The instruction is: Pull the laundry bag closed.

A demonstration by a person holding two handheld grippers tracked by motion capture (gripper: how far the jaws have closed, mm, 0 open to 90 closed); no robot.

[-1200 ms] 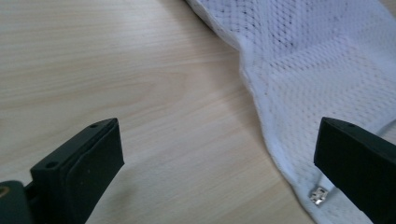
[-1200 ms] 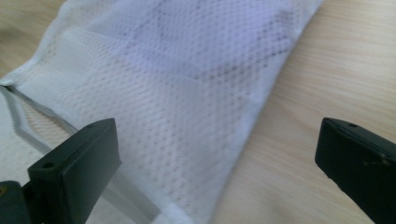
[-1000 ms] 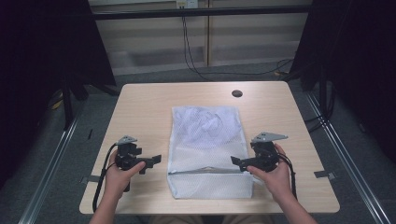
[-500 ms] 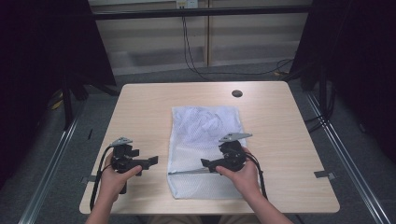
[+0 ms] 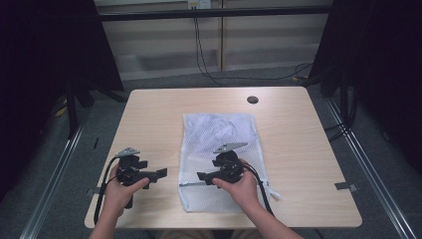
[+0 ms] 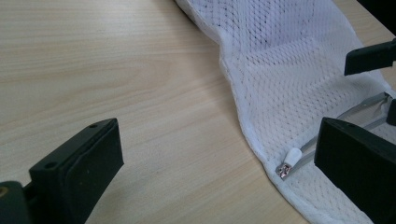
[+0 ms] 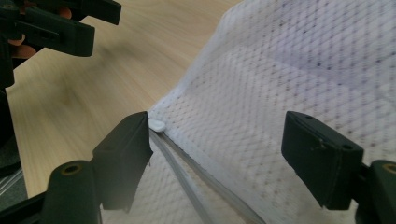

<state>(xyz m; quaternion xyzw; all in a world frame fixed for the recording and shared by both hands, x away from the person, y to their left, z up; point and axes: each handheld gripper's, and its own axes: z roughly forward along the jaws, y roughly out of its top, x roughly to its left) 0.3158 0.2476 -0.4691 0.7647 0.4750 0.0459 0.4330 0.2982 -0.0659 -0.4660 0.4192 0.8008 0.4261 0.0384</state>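
A white mesh laundry bag lies flat in the middle of the wooden table. Its zipper runs along the near end, and the white zipper pull sits at the zipper's left end. My right gripper hovers over the bag's near left corner and points left. Its jaws have just been closing and still stand apart over the mesh, the left one right beside the pull. My left gripper rests open over bare table, just left of the bag.
A dark round hole is set into the table near its far edge. Cables hang behind the table. Bare wood lies to the left, right and back of the bag. Metal rails run along the floor on both sides.
My right gripper has travelled left across the bag, from its right edge to the near left corner by the zipper pull. The left gripper has stayed where it was.
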